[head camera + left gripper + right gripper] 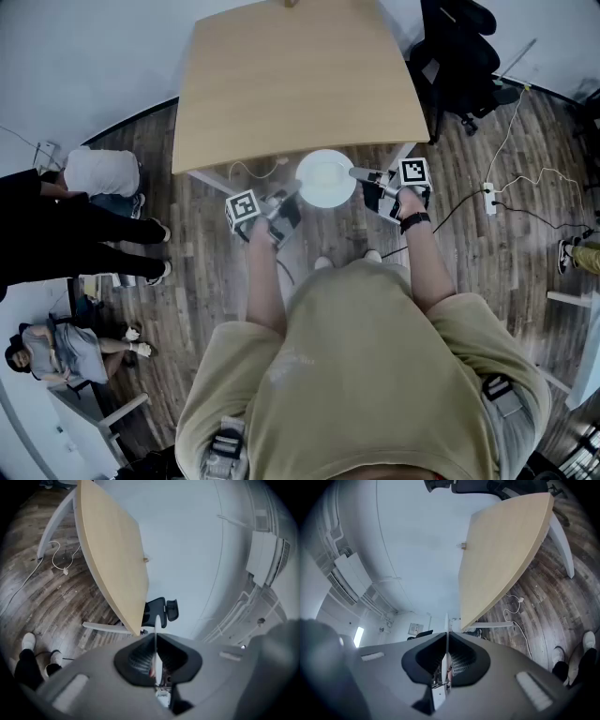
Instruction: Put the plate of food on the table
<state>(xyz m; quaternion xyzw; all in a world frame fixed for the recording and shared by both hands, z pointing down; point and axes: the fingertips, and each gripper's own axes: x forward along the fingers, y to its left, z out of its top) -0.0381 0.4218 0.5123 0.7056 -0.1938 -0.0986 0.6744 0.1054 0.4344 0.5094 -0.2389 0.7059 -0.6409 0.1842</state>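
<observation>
A white plate (325, 178) hangs in the air just in front of the near edge of the light wooden table (291, 84), above the floor. My left gripper (292, 194) is shut on the plate's left rim and my right gripper (359, 173) is shut on its right rim. In the left gripper view the plate (156, 649) shows edge-on, pinched between the dark pads, with a small reddish bit beside it. The right gripper view shows the same thin plate edge (446, 639) clamped between its pads. What lies on the plate I cannot make out. The tabletop (108, 545) (501, 550) is bare except for a small object at its far edge.
A black office chair (459, 56) stands at the table's right corner. People (84, 225) are at the left, one seated (61, 352). A power strip (489, 197) with cables lies on the wood floor to the right, and a white cable (253, 169) trails under the table.
</observation>
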